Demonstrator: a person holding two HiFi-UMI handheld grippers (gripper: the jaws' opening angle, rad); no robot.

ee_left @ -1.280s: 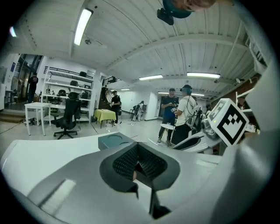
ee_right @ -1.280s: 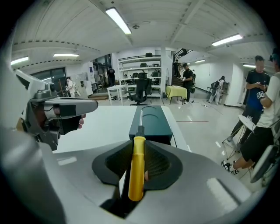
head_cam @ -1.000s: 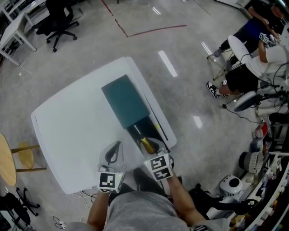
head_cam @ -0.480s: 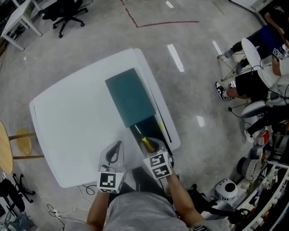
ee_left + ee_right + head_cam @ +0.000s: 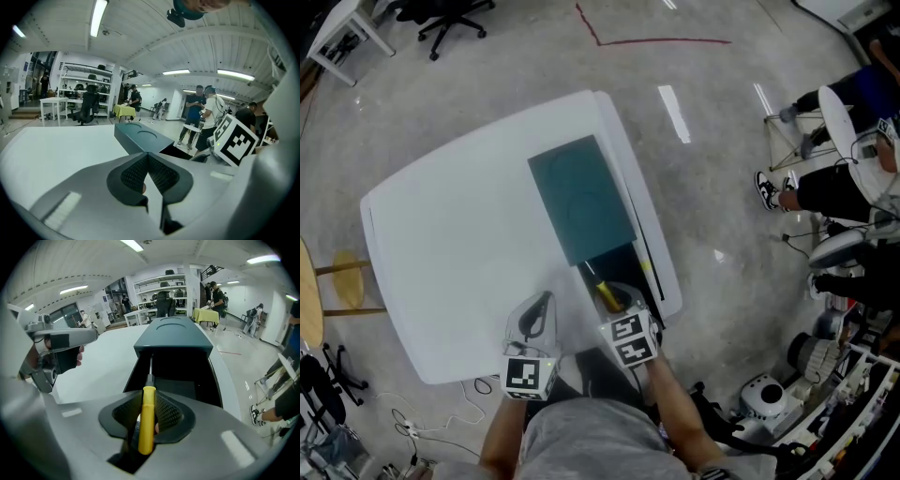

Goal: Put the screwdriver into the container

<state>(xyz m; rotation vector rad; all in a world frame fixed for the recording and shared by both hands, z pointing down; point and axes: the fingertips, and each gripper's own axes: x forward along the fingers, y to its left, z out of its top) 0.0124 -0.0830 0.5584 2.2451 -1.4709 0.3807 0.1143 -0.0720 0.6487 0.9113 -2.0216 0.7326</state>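
A screwdriver (image 5: 147,416) with a yellow handle and a thin metal shaft sits between the pads of my right gripper (image 5: 146,409), which is shut on it. Its shaft points into the open dark end of the long container (image 5: 174,376). The container's teal lid (image 5: 584,206) covers the far part. In the head view the right gripper (image 5: 619,305) hovers over the container's open near end (image 5: 619,272), the yellow handle (image 5: 606,296) showing. My left gripper (image 5: 536,319) rests above the white table to the left, shut on nothing (image 5: 146,174).
The white table (image 5: 459,244) has its right edge just beyond the container. On the floor around stand a wooden stool (image 5: 314,305), office chairs, and people with equipment at the right (image 5: 834,178). Cables lie near the table's front corner.
Both grippers hold their places over the container's near end. The head view has shifted a little, so the table sits slightly higher and more to the right in the picture.
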